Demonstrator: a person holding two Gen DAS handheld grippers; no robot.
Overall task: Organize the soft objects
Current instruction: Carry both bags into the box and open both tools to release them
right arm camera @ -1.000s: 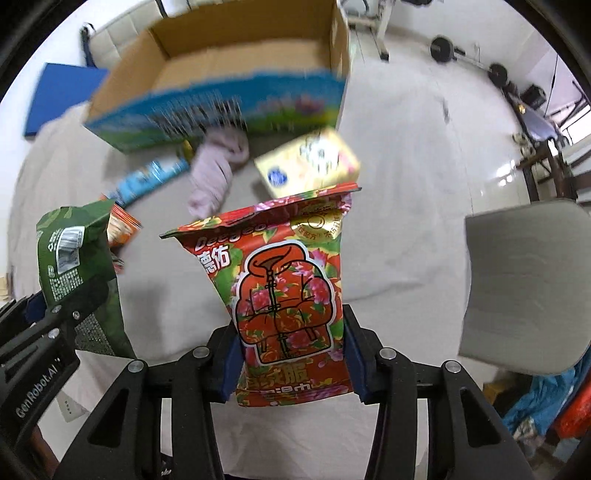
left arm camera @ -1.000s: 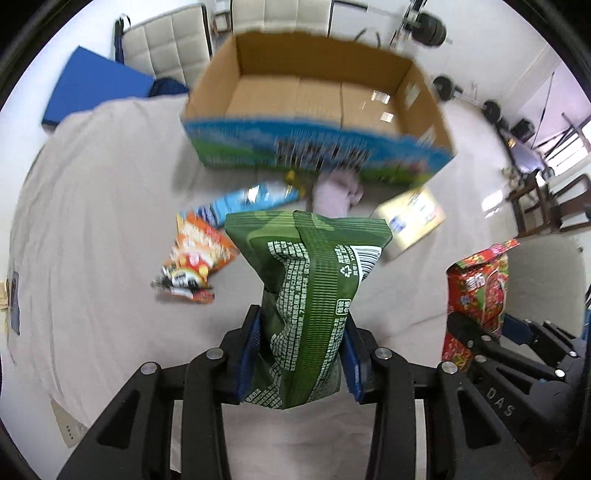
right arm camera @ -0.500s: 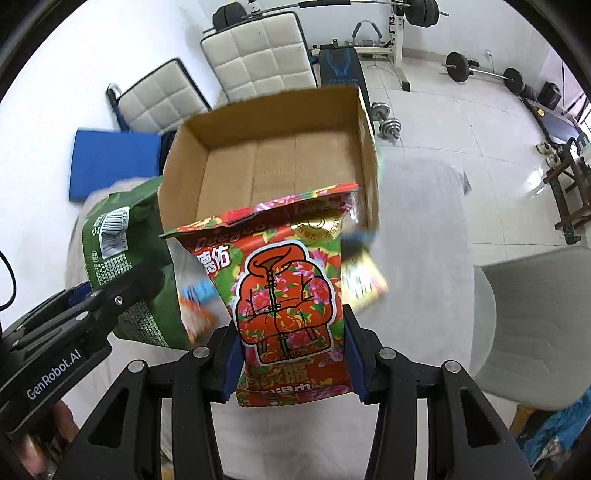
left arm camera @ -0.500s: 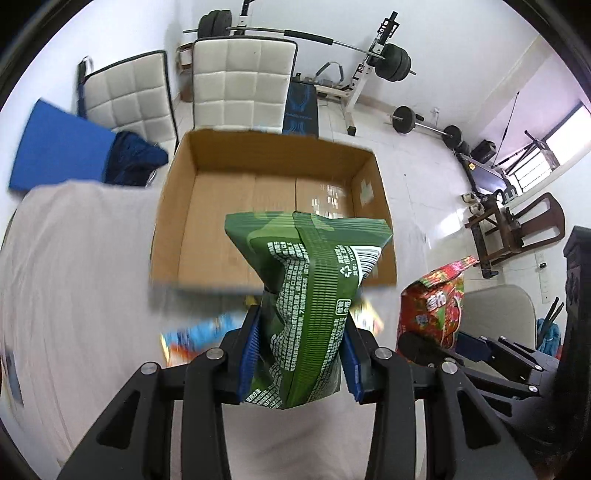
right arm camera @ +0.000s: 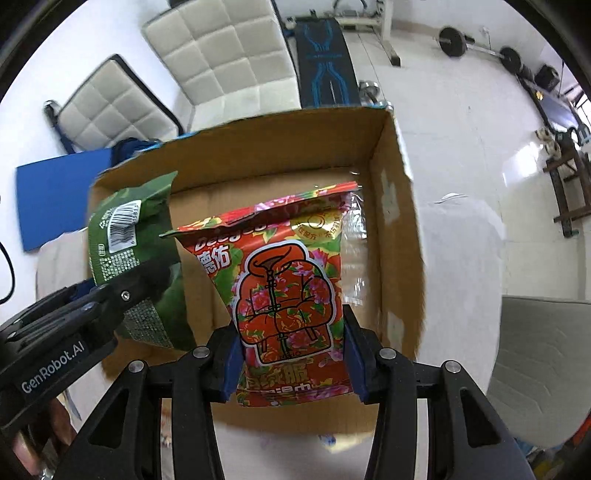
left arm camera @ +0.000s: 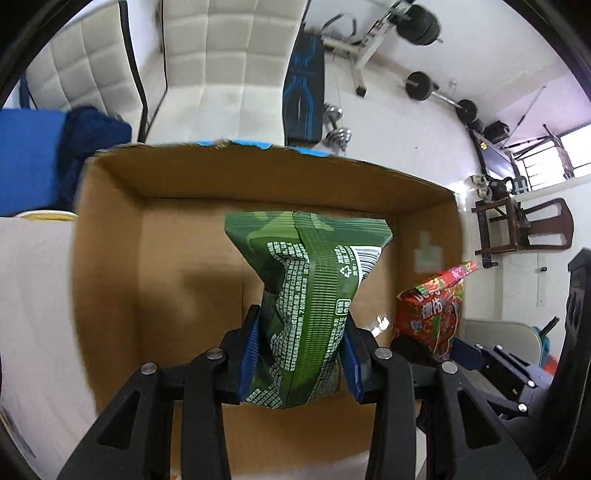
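Observation:
My left gripper (left arm camera: 301, 354) is shut on a green snack bag (left arm camera: 306, 295) and holds it upright over the open cardboard box (left arm camera: 110, 258). My right gripper (right arm camera: 291, 354) is shut on a red flowered snack bag (right arm camera: 284, 288), also held over the box (right arm camera: 399, 229), at its right side. The green bag (right arm camera: 125, 251) and the left gripper show at the left of the right wrist view. The red bag (left arm camera: 432, 314) shows at the right of the left wrist view. The box floor under the bags looks bare.
The box stands on a table with a pale cloth (left arm camera: 33, 295). Two white padded chairs (right arm camera: 229, 59) and a blue mat (right arm camera: 55, 192) are behind it. A grey chair (right arm camera: 546, 354) is at the right. Gym weights (left arm camera: 421, 22) lie on the floor beyond.
Both grippers have moved forward and up with their bags, from above the tabletop to over the open box. The loose items on the cloth have dropped out of view.

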